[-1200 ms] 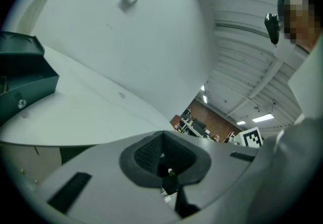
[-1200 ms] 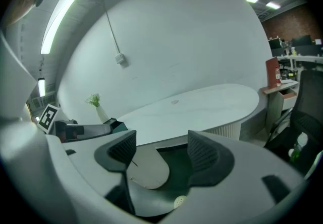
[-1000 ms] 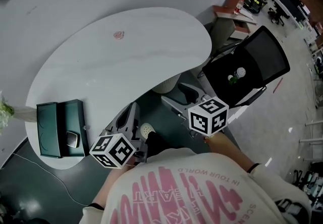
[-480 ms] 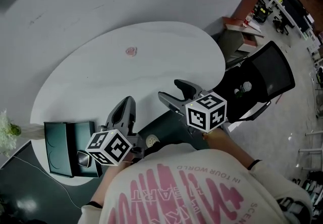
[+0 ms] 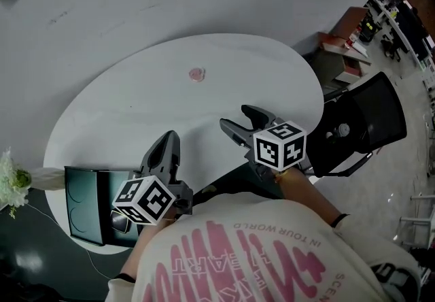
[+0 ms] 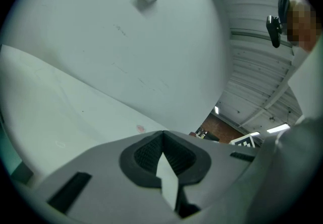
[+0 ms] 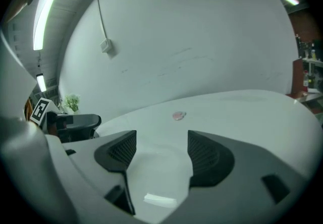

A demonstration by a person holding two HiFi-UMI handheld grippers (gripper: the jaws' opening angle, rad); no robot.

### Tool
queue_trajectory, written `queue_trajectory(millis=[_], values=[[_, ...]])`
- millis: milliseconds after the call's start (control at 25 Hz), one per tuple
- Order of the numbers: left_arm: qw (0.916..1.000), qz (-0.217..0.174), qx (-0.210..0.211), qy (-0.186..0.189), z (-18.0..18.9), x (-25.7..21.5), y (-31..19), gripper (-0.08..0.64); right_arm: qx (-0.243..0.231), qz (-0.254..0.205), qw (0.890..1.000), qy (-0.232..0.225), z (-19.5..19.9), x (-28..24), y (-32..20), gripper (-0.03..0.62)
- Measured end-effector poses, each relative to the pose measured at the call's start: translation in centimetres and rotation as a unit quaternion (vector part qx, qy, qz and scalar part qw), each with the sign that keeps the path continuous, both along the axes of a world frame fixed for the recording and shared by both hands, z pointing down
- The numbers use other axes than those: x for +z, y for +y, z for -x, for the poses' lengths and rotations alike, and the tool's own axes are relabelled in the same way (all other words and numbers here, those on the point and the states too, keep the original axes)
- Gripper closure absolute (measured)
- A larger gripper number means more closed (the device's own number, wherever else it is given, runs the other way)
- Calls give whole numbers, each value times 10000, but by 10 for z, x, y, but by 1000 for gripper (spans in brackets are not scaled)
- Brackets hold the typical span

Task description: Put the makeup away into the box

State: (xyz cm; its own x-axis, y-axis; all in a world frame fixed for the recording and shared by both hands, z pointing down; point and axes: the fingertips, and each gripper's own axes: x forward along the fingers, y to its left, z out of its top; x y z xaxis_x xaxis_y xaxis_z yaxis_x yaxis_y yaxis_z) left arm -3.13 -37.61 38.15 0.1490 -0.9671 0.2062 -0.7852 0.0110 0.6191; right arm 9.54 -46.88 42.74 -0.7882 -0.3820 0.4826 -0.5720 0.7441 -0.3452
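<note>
A white oval surface (image 5: pixel 136 110) is seen from above. The only loose makeup in sight is a small round pink item (image 5: pixel 197 75), lying alone toward the far side, well apart from the open dark green box (image 5: pixel 85 202) at the near left edge. The item is judged light and low-lying, perhaps slippery on the smooth top, so a pinch across its sides is suggested; its material cannot be told. The left gripper (image 5: pixel 168 141) is held near the box, its fingers closed together on nothing. The right gripper (image 5: pixel 236 117) is empty, its fingers spread apart and pointed toward the pink item. Bare surface surrounds the item, the rim well off.
</note>
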Motion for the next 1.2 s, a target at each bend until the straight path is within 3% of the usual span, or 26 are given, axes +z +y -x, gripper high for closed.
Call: queue_trajectory(millis=[320,600,840,1200], values=[[9972,278,-663,187,29,19,19,557,-447,34,9946,937,12,36,-27,276],[9881,545,-1410,294,46,29,37,557,-1087,-86,9829,1487,41,45,-72,276],[9735,650,-2173,291,58,29,50,557,-1731,-135,9697,1718,69,54,-94,278],[9498,984,-2961,224,60,35,75,557,-2242,-381,9590,1692,107,66,-122,293]])
